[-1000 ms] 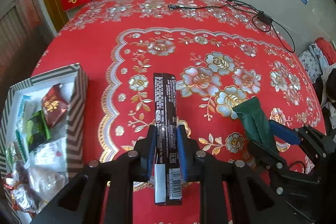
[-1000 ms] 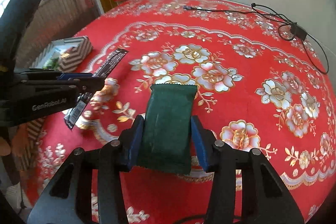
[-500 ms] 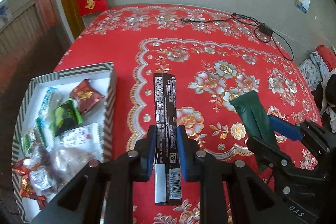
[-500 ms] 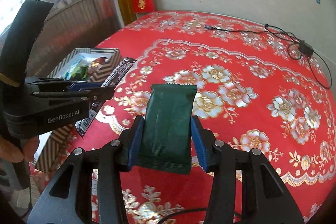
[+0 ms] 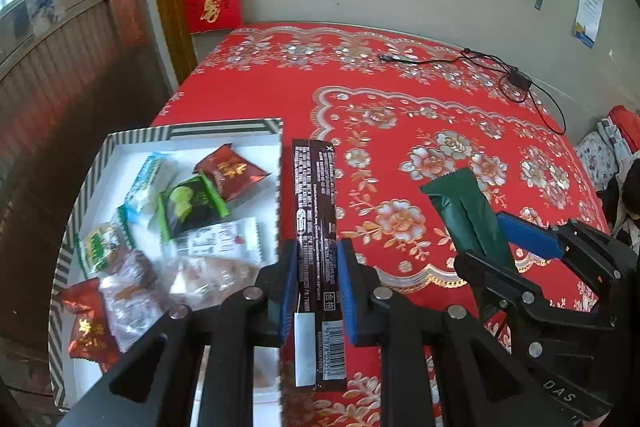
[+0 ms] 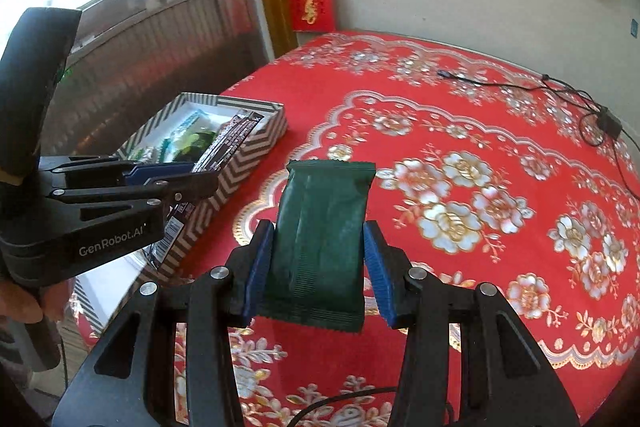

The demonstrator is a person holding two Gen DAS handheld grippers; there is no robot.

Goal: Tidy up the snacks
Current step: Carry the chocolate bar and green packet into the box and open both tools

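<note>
Left gripper clamped on brown bar beside striped box, right gripper clamped on green packet, apparently for boxing.

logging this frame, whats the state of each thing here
left gripper: shut on the brown snack bar
brown snack bar: held above the table, beside the box
right gripper: shut on the green packet
green packet: held above the table
box: open, snacks inside
</note>
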